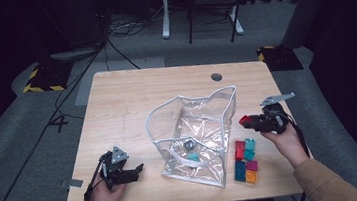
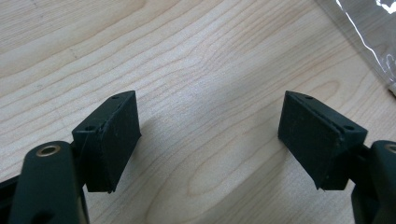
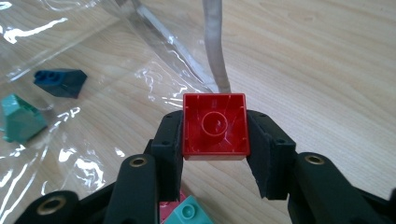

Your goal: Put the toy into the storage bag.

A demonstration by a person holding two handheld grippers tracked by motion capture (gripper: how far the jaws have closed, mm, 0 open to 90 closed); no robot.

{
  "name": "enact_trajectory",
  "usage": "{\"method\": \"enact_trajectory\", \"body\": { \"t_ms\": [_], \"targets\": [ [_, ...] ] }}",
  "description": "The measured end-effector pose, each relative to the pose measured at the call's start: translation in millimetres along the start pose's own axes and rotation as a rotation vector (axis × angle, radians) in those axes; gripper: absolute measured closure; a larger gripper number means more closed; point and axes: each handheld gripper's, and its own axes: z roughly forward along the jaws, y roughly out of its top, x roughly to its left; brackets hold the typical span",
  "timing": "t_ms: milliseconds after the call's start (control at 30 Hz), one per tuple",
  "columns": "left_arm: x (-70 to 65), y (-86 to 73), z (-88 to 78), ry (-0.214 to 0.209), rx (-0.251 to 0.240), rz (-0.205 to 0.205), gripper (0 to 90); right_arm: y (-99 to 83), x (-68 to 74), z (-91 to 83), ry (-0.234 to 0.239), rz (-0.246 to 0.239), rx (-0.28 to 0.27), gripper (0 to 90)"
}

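A red brick [image 3: 215, 126] sits between the pads of my right gripper [image 3: 215, 154], hollow underside facing the camera; the jaws are shut on it. In the high view that right gripper [image 1: 250, 121] holds the red brick [image 1: 244, 120] above the table, just right of the clear plastic bag [image 1: 196, 134]. Inside the bag lie a dark blue brick [image 3: 61, 82] and a teal brick [image 3: 20, 118]. My left gripper [image 2: 208, 135] rests low over bare wood near the front left, jaws wide apart with nothing between them; in the high view the left gripper [image 1: 134, 170] points right.
A cluster of loose bricks [image 1: 245, 160] in red, teal, blue, magenta and orange lies at the front right, beside the bag. A round cable hole [image 1: 217, 77] marks the table's far side. A chair and cables stand on the floor beyond.
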Motion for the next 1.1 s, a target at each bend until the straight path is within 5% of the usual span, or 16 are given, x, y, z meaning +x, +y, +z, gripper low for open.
{"method": "enact_trajectory", "body": {
  "t_ms": [433, 733, 933, 1100],
  "targets": [
    [-0.1, 0.0, 0.0, 0.001, 0.000, 0.000, 21.2, 21.6, 9.9, -36.3, 0.037, 0.008, -0.030, 58.5],
    [-0.1, -0.1, 0.0, 0.001, 0.000, -0.001, 21.2, 40.6, 22.4, -59.6, 0.057, -0.037, -0.057, 58.5],
    [-0.1, -0.1, 0.0, 0.000, -0.001, -0.001, 21.2, 59.2, 35.2, -73.5, 0.127, -0.055, -0.063, 58.6],
    [-0.1, -0.1, 0.0, 0.001, -0.001, 0.000, 21.3, 74.5, 47.2, -82.3, 0.142, -0.094, -0.082, 58.7]
  ]
}}
